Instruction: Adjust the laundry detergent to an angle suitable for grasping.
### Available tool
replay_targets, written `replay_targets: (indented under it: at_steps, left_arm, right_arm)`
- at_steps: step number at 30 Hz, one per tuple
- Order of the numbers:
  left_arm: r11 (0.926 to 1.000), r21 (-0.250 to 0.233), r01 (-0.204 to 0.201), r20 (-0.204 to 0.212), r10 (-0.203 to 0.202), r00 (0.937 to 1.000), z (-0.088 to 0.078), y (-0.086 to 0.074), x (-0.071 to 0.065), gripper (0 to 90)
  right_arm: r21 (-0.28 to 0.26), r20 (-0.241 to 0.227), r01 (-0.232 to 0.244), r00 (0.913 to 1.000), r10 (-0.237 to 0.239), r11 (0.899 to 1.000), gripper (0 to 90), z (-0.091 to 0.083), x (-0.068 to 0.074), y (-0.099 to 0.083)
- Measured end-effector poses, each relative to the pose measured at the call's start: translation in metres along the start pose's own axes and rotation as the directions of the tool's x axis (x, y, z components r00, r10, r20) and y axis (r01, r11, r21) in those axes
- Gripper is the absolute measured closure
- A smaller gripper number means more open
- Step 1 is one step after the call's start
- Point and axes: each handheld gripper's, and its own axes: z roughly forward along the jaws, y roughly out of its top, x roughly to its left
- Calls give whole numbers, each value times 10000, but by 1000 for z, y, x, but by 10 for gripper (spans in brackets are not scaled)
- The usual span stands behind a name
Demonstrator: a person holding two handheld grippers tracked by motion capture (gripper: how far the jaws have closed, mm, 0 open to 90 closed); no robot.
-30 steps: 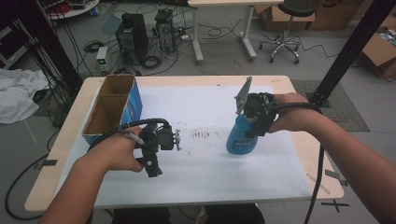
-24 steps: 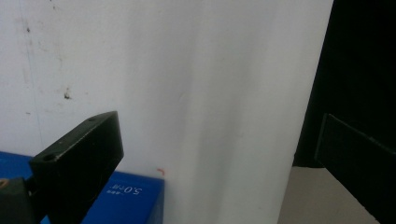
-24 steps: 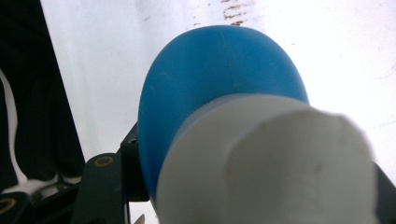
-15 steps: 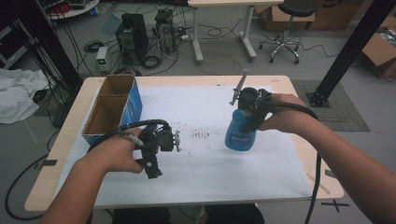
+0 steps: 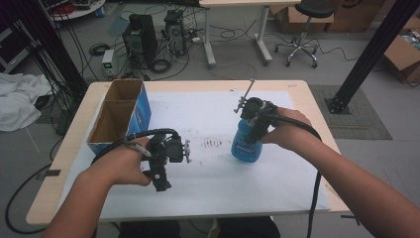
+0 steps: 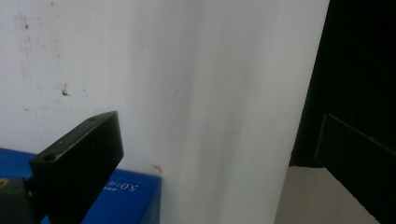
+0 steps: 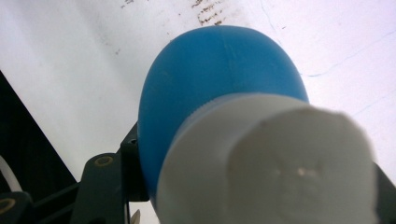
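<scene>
Jaws of the right gripper (image 5: 255,121) are clamped on the neck of the blue bottle (image 5: 246,144), just under its white cap (image 7: 266,163) — in the right gripper view the bottle's round shoulder bulges away from the cam w/ a black jaw pressed to its left side. Bottle stands upright, long axis vertical, base on or v. near the white sheet (image 5: 208,114) that covers the bench (image 5: 307,94); can't tell from the high view if the base is fully down. It sits right of centre, just right of a patch of dark scuff marks (image 5: 213,144).

Left gripper (image 5: 161,173) hangs low over the near-left part of the sheet, jaws wide apart w/ nothing between them — left gripper view shows bare white sheet in the gap and a corner of the blue box (image 6: 116,200).

Key relation: the open cardboard box (image 5: 119,116), blue-sided, two compartments, stands at the far-left bench edge — well apart from the bottle, off to the left across the sheet. Left hand is nearer the box, right hand has the bottle. Judging by this, any transfer into the box means carrying the bottle leftward, keeping it upright to clear the box wall, or a hand-off to the idle left jaws midway.
</scene>
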Motion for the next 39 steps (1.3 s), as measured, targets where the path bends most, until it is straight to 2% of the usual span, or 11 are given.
replay_targets:
  at_steps: [7,18,27,39]
  left_arm:
    - [10000,11,50,-22,-50,10000,1,-2,0,14]
    - [10000,6,-72,-7,72,10000,1,0,0,14]
    - [10000,-27,-71,55,71,10000,4,-1,2,14]
    - [10000,32,-29,134,28,9999,8,-4,2,14]
  right_arm:
    - [60,29,-6,10000,6,10000,386,8,3,6]
    - [169,-207,-351,9992,355,9992,386,22,-8,4]
    - [244,-262,-270,9993,276,9993,384,29,-9,5]
    - [239,-447,-262,9986,272,9994,377,31,-12,7]
